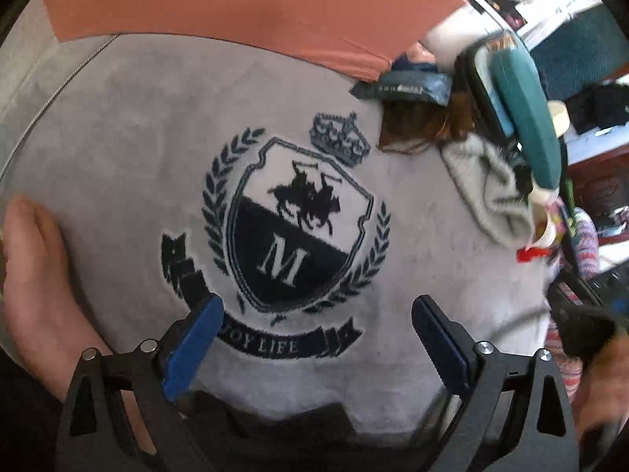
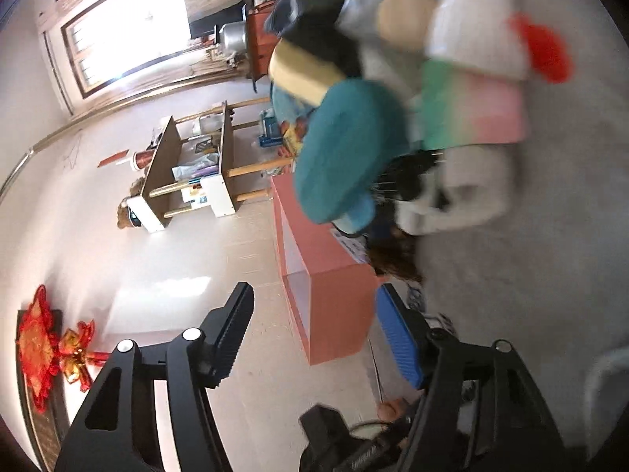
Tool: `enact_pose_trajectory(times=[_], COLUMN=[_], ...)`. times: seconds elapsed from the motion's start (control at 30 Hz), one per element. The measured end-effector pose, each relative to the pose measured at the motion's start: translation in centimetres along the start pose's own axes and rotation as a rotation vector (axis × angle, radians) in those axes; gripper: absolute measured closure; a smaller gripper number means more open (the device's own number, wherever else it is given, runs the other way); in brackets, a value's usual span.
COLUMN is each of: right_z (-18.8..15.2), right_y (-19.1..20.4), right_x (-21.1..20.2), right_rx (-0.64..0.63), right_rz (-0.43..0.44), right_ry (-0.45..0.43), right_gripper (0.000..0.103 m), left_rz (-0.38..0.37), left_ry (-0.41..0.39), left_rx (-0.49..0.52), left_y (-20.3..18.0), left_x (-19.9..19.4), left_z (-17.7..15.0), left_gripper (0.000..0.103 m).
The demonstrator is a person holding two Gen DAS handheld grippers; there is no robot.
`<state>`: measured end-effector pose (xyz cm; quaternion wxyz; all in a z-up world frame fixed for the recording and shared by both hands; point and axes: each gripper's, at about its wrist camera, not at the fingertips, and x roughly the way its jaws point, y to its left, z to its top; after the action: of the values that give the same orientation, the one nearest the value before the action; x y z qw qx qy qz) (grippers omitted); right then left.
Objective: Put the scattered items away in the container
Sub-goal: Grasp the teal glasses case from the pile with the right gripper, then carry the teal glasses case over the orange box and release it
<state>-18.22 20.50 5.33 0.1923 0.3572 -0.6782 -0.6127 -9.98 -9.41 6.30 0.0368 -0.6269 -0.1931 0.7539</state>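
Observation:
My left gripper [image 1: 318, 306] points down over a grey blanket [image 1: 137, 137] with a dark crest on it; its jaws stand wide open with nothing between them. A salmon-pink box [image 1: 236, 4] lies beyond the blanket. To the right are a teal object [image 1: 526, 110], a beige knit piece [image 1: 487, 188], a brown furry thing [image 1: 416, 126] and a dark blue pouch [image 1: 409, 86]. My right gripper [image 2: 318, 338] is open and holds nothing; past it lie the pink box [image 2: 334, 287], its open side facing left, and the blurred teal object [image 2: 346, 149].
A person's bare hand [image 1: 31, 275] rests on the blanket's left edge. A blurred heap of soft items [image 2: 471, 39] lies beyond the box. A wooden shelf rack [image 2: 188, 165] stands on the pale floor, a window [image 2: 129, 31] behind it, a red ornament [image 2: 43, 346] nearby.

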Motion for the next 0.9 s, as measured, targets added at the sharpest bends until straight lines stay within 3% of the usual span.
enact_pose_trajectory(times=[0.13,0.27,0.33,0.4,0.5,0.63,0.73,0.83,0.9], right_z=[2.2,5.0,5.4,4.7,2.9,0.4,-2.2,-5.8,-9.0], right_y=[-1.2,-1.8,-1.2,0.3,3.3,7.0,12.4,19.1,24.0], right_x=[3.3,5.6,5.7,4.8,2.6,0.1,0.4,4.0,9.5], right_rx=[0.044,0.094,0.095,0.042,-0.061,-0.088,-0.168,-0.297,-0.359], right_rz=[-0.055,-0.081,-0.079,-0.052,-0.077,0.010,0.058,0.078,0.087], right_ry=[-0.115,-0.231,-0.273,-0.298,-0.309,-0.296,-0.251,-0.136,0.013], right_gripper=[0.038,0.039,0.046,0.065,0.065,0.065,0.065,0.065,0.063], left_rz=[-0.024,-0.025,-0.027,-0.033,-0.050,-0.063,-0.095,-0.066,-0.084], left_ry=[0.054,0.061,0.056,0.052,0.061,0.073,0.078,0.051,0.046], left_rx=[-0.086,-0.084,-0.067,-0.058,-0.054,-0.055,-0.062,-0.046,-0.077], left_y=[1.6,1.3,0.8,0.5,0.1,0.2,0.2,0.3,1.5], left_x=[1.1,1.3,1.3,1.3,1.3,1.1,0.9,1.0,0.8], left_z=[0.1,0.0,-0.2,-0.5,-0.9,-1.2,-1.5,-1.4,-0.4], left_gripper=[0.006,0.006,0.006,0.006,0.006,0.006,0.000,0.001,0.001])
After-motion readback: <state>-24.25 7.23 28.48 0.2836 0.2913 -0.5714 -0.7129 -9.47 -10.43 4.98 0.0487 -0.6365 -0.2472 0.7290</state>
